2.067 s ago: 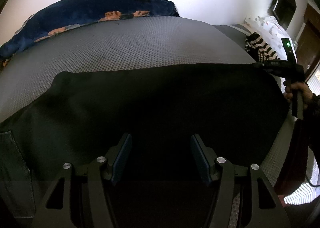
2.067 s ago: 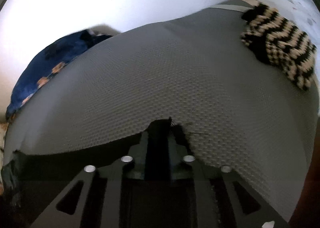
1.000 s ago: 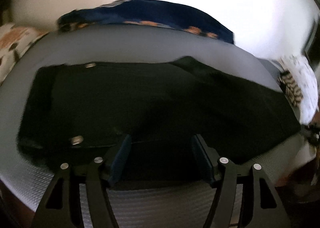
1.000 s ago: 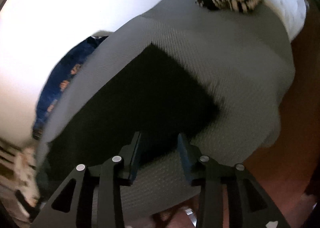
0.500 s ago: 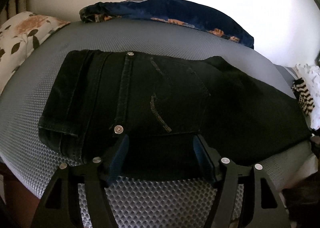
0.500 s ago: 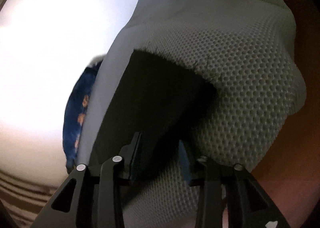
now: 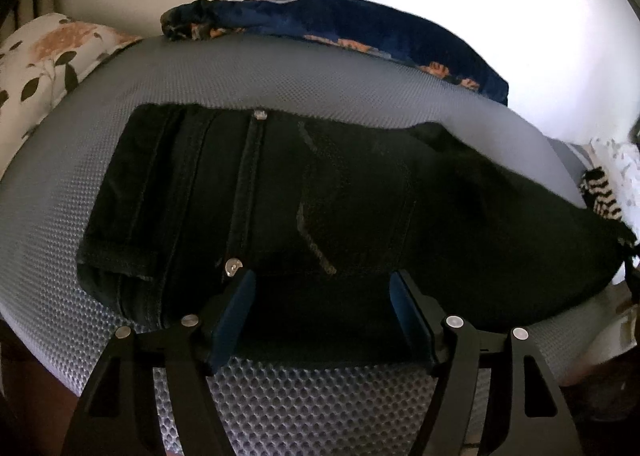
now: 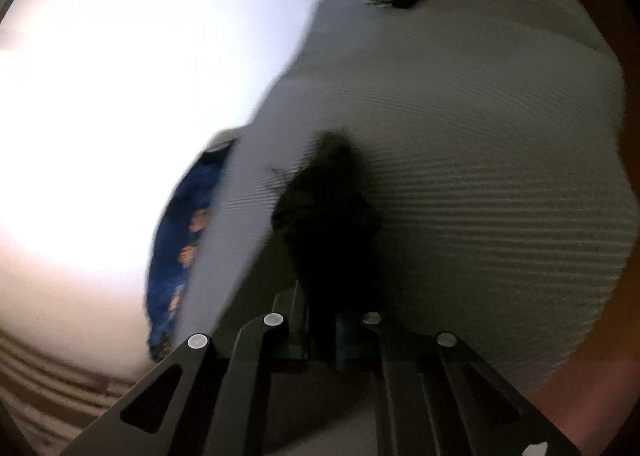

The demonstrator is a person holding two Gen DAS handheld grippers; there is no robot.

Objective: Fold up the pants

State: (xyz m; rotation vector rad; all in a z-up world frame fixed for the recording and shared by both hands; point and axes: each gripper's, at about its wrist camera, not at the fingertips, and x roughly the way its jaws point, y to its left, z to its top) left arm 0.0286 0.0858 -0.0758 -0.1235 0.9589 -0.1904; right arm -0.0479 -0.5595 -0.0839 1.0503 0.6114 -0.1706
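Your right claw (image 8: 322,330) has just closed on the dark cloth at the leg end of the pants (image 7: 320,207); in the blurred right wrist view the black fabric bunches straight up out of the pinched jaws. Your left claw (image 7: 322,316) stands open over the near edge of the pants by the waist, pads either side of the fabric but not pressing it.

The pants lie flat across the middle of the left view, waistband at left, legs running to the right edge.

The risk is the right grip: it looks like a small pinch at the hem, so a quick pull may slip it free or lift only the top layer and leave the leg beneath behind. With the left claw not holding, the waist end may drag along and skew the fold.

The surface is a bed with a grey mesh cover (image 7: 280,75). A dark blue blanket (image 7: 360,35) lies along its far side against the white wall, a floral pillow (image 7: 48,59) sits upper left, and a black-and-cream knit piece (image 7: 600,191) lies at the right edge.
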